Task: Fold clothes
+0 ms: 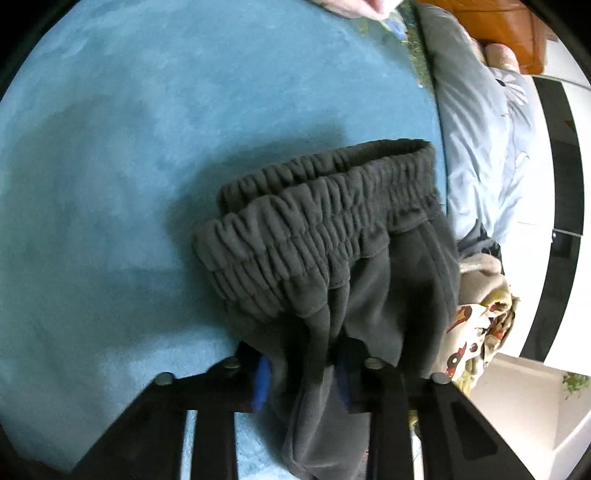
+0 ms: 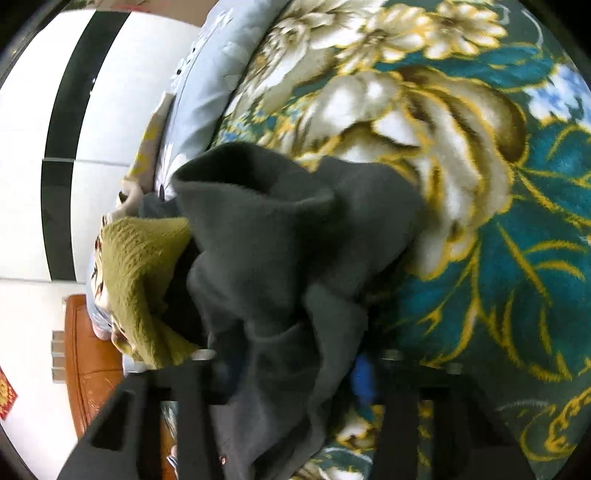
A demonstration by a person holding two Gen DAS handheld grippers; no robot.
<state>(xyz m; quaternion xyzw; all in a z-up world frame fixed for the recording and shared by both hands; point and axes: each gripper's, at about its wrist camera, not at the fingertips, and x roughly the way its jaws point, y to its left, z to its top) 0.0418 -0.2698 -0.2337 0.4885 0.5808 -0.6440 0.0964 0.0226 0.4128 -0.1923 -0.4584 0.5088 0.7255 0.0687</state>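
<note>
Dark grey fleece trousers [image 1: 332,251] with a gathered elastic waistband hang bunched above the teal blanket [image 1: 129,166]. My left gripper [image 1: 303,373] is shut on the trousers just below the waistband. In the right wrist view the same grey trousers [image 2: 266,266] are bunched between the fingers of my right gripper [image 2: 291,373], which is shut on the fabric above the flowered blanket [image 2: 480,184]. The blue pads are mostly hidden by cloth.
A pile of other clothes, olive knit [image 2: 140,280] and a printed cream piece [image 1: 476,339], lies next to a pale blue pillow [image 1: 480,140]. A brown wooden headboard [image 1: 509,33] and white wall panels [image 2: 33,147] lie beyond.
</note>
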